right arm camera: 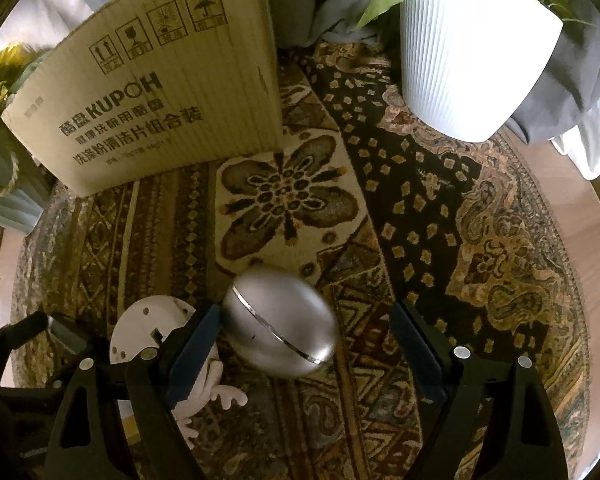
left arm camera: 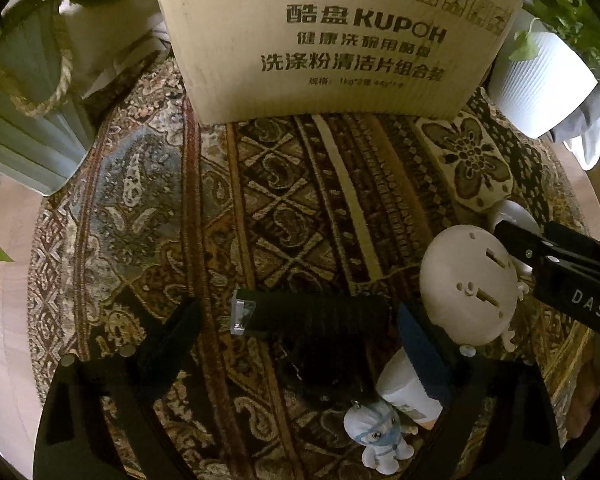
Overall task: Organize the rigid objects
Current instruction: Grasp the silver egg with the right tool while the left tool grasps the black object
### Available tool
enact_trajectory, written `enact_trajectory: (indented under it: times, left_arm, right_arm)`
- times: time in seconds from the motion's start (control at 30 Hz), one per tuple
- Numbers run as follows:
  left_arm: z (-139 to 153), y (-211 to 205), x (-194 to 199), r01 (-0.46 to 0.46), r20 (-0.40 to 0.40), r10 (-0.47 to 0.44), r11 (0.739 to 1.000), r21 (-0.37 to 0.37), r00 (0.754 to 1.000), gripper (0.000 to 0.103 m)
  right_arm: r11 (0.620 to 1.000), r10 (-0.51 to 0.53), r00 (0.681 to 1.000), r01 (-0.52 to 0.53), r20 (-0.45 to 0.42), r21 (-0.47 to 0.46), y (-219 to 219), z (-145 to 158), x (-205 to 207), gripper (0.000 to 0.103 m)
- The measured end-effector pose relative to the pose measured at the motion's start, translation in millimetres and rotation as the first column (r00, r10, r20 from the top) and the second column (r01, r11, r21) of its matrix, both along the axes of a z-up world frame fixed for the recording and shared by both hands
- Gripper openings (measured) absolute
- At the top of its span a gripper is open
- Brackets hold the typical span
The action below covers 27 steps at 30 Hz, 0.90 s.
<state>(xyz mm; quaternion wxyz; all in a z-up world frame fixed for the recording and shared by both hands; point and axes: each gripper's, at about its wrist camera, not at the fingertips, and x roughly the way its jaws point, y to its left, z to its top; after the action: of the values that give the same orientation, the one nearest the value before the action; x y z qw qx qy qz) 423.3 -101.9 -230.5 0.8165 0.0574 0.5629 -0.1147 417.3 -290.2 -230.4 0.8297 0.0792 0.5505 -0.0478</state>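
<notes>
In the left wrist view, my left gripper is open over the patterned rug. A black oblong object with a clear end cap lies between its fingers. A white round disc, a white tube and a small white plush figure lie by its right finger. In the right wrist view, my right gripper is open. A silver egg-shaped object, blurred, sits between its fingers, close to the left one. The white disc and a white branched piece lie to the left.
A cardboard box printed KUPOH stands at the far side of the rug; it also shows in the right wrist view. A white ribbed plant pot stands at the right, a pale green pot at the left. Wooden floor surrounds the rug.
</notes>
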Motion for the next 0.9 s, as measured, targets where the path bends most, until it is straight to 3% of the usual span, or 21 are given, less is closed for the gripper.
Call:
enact_trajectory:
  times: [0.2,0.3,0.43,0.63,0.9]
  left_arm:
    - [-6,0,3,0.003,-0.011,-0.004,1.0,-0.03,1.0,0.082]
    - [-5,-1,3,0.007,-0.012,-0.007,0.999,-0.053,1.0,0.074]
    - [-5,-4,2,0.008,-0.006,-0.008,0.999,-0.05,1.0,0.073]
    - [-2,-6,1,0.009,0.005,-0.009,0.999,-0.039,1.0,0.073]
    - [22,-5,-7,0.022,0.08,-0.019,0.999,-0.031,0.997,0.072]
  right_arm:
    - [1.0,0.024,1.0,-0.023,0.012,-0.021,3,-1,0,0.085]
    - [0.999,0.04,0.999,-0.04,0.015,-0.006,4,-1,0,0.076]
    - [0.998,0.056,0.998,-0.056,0.012,0.041,5,-3,-1,0.059]
    - [0.997,0.067,0.997,-0.068,0.027,0.044,6,-3,-4,0.059]
    - [0.997,0.065,0.997,-0.066,0.05,0.026,4,8,-9,0.059]
